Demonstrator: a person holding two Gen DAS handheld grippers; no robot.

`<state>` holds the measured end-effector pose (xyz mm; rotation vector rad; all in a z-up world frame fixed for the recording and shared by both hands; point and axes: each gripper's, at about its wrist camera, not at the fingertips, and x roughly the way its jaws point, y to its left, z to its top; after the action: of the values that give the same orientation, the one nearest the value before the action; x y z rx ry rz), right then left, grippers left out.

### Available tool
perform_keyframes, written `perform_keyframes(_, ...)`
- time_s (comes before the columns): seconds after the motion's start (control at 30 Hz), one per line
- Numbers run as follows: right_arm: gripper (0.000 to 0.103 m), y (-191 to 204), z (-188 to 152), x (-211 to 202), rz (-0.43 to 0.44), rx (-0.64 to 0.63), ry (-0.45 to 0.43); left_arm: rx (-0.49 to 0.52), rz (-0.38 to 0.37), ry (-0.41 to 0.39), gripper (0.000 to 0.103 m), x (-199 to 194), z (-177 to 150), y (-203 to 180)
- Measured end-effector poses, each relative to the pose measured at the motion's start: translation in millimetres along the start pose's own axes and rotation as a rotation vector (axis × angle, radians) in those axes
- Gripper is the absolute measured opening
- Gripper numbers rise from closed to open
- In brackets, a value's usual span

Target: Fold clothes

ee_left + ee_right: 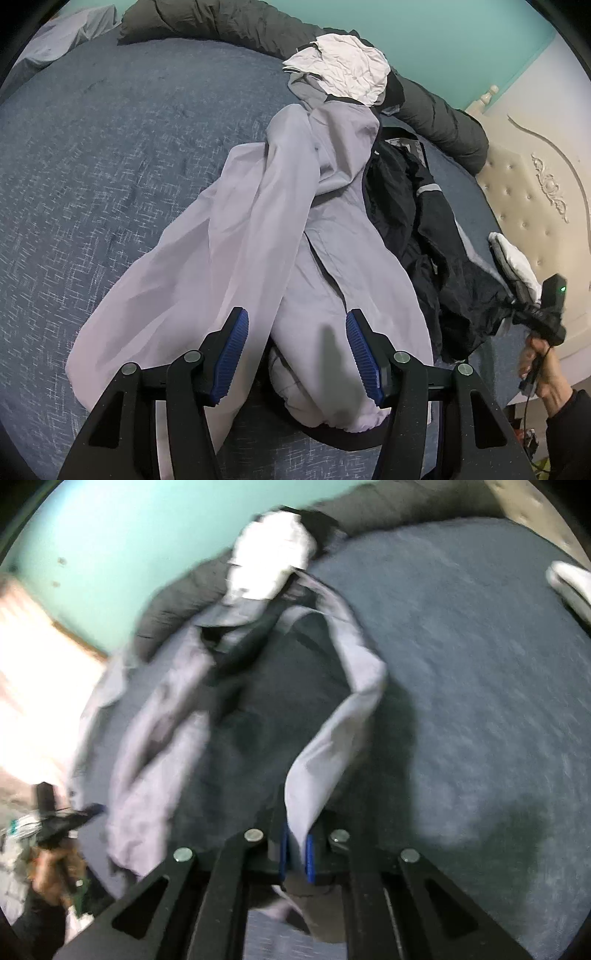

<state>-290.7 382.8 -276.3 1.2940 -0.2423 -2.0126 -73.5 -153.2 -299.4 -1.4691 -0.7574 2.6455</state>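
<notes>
A light grey jacket with a black inner side (258,229) lies spread on the blue bed (92,166). My left gripper (295,354) is open just above its cuffed lower end, with nothing between the pads. In the right wrist view, which is blurred, my right gripper (297,853) is shut on a grey sleeve edge of the jacket (332,731) and holds it lifted off the bed (480,701). The right gripper also shows at the right of the left wrist view (517,306), holding dark fabric.
A white garment (343,66) lies at the far end by a rolled dark duvet (436,114). A cream padded headboard (535,192) stands at the right. Another white item (517,262) lies near the bed edge. The wall is teal.
</notes>
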Motion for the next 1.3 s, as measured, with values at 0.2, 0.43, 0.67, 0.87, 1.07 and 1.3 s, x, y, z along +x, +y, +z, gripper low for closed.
perform_keyframes(0.2,0.006,84,19,27,0.158,-0.113,0.038,-0.005,-0.016,-0.009,0.059,-5,-2,-2)
perform_keyframes(0.43,0.006,178,0,102,0.246,-0.26,0.178,-0.019,-0.03,-0.026,0.06,-17,-1,-1)
perform_keyframes(0.67,0.007,197,-44,147,0.251,-0.298,0.345,-0.028,-0.021,-0.03,0.061,-22,1,9)
perform_keyframes(0.87,0.039,184,-51,122,0.235,-0.286,0.327,-0.036,-0.016,-0.013,0.061,-20,-4,15)
perform_keyframes(1.07,0.046,139,-32,54,0.218,-0.22,0.161,-0.029,-0.015,0.0,0.061,-22,-6,14)
perform_keyframes(1.3,0.058,49,-40,38,-0.035,-0.088,0.182,-0.018,-0.004,0.008,0.061,-27,-8,12)
